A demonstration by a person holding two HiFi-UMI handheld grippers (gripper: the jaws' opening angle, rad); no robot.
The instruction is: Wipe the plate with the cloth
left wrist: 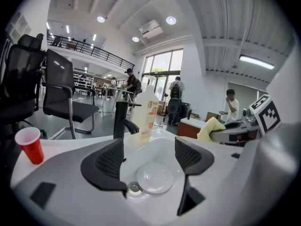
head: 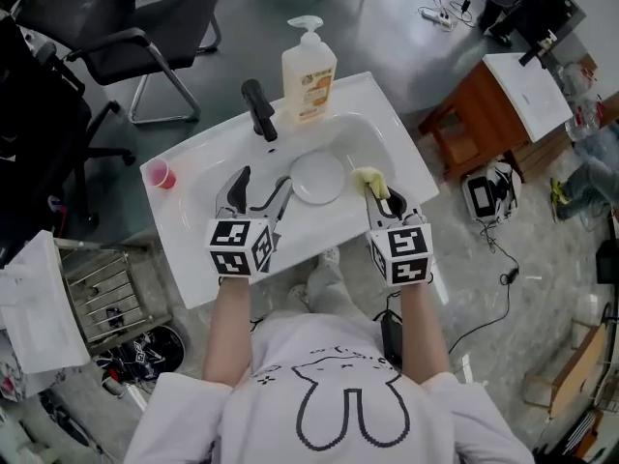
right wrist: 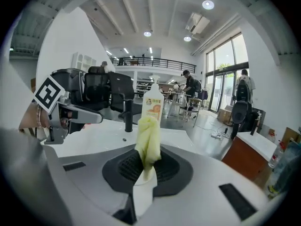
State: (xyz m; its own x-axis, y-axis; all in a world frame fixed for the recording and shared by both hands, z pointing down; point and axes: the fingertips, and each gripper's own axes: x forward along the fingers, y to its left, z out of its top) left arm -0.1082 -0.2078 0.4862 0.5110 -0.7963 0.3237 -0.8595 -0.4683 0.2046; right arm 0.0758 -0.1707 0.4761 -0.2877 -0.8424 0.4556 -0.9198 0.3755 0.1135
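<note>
Head view: soap bottle (head: 309,71), faucet (head: 259,109), red cup (head: 160,174) surround the plate (head: 317,178); left gripper (head: 261,180) gapes, right gripper (head: 380,193) clamps cloth (head: 368,178).

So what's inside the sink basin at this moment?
A plate lies flat on the bottom of the basin, with the drain just beside it. Whatever is under the plate is covered.

We see a white washbasin (head: 193,177) with a black faucet (head: 259,110) at its far rim. Just beside the faucet, a pump bottle of soap (head: 309,75) stands upright. A red cup (head: 160,174) stands on the basin's left ledge. Beyond the basin we see a black chair (head: 126,22), and to the right a wooden cabinet (head: 481,116) with a white top. A wire rack (head: 106,288) sits at the lower left.
</note>
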